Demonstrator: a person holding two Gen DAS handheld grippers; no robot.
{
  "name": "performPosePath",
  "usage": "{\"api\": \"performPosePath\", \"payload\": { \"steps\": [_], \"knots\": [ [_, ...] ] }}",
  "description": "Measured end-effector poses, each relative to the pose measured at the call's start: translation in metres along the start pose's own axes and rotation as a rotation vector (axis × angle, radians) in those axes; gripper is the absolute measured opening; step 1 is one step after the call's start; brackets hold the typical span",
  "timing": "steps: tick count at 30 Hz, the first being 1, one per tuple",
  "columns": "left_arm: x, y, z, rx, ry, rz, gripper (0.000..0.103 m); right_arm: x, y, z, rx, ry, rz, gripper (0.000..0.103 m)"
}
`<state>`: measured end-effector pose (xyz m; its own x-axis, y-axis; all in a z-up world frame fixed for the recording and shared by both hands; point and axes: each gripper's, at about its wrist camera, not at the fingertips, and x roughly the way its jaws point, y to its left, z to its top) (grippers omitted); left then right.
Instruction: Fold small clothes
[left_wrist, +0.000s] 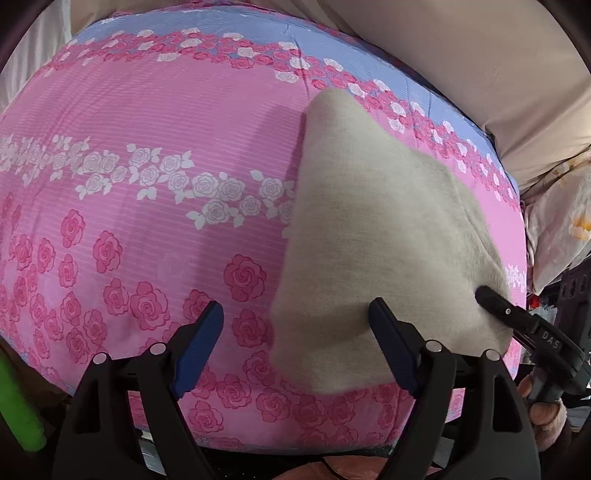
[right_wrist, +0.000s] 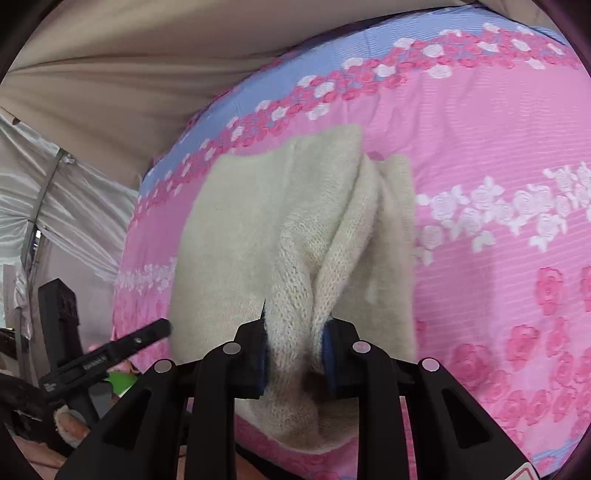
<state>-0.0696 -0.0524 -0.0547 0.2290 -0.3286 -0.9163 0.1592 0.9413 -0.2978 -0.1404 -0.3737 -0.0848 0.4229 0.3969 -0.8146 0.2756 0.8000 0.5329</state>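
Blue-padded fingers (left_wrist: 201, 343) of the left gripper (left_wrist: 295, 343) stand wide apart with nothing between them, low over a pink rose-print bedspread (left_wrist: 147, 221), in the left wrist view. One finger hangs over bare bedspread, the other over the near part of a cream knit garment (left_wrist: 369, 240) that lies flat on the right half of the bed, reaching from the near edge up toward the blue band of the print. At the garment's right edge the dark tip of the right gripper (left_wrist: 487, 295) touches the knit, a hand (left_wrist: 546, 410) visible below it. Beige fabric (left_wrist: 480, 55) hangs beyond the bed.

Seen from the right wrist, the right gripper (right_wrist: 293, 354) is clamped on a bunched ridge of the cream knit garment (right_wrist: 258, 221), its pads pressed into the wool from both sides. The pinched fold rises toward the camera while the rest lies on the pink rose-print bedspread (right_wrist: 498, 166). At far left the left gripper (right_wrist: 147, 334) points in near the garment's edge; its jaws cannot be judged here.
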Motion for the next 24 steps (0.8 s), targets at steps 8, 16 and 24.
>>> {"api": "performPosePath", "payload": {
  "steps": [8, 16, 24],
  "knots": [
    [-0.028, 0.002, 0.011, 0.011, -0.103, -0.006, 0.079, -0.034, -0.011, 0.028, 0.083, -0.115, 0.027, 0.049],
    [-0.003, -0.030, 0.012, 0.095, -0.050, -0.044, 0.079, 0.027, 0.010, 0.075, -0.019, -0.048, -0.051, 0.040],
    [0.016, -0.028, 0.003, 0.109, 0.002, -0.023, 0.081, 0.014, 0.014, 0.084, -0.082, -0.099, -0.105, 0.010]
  ]
}}
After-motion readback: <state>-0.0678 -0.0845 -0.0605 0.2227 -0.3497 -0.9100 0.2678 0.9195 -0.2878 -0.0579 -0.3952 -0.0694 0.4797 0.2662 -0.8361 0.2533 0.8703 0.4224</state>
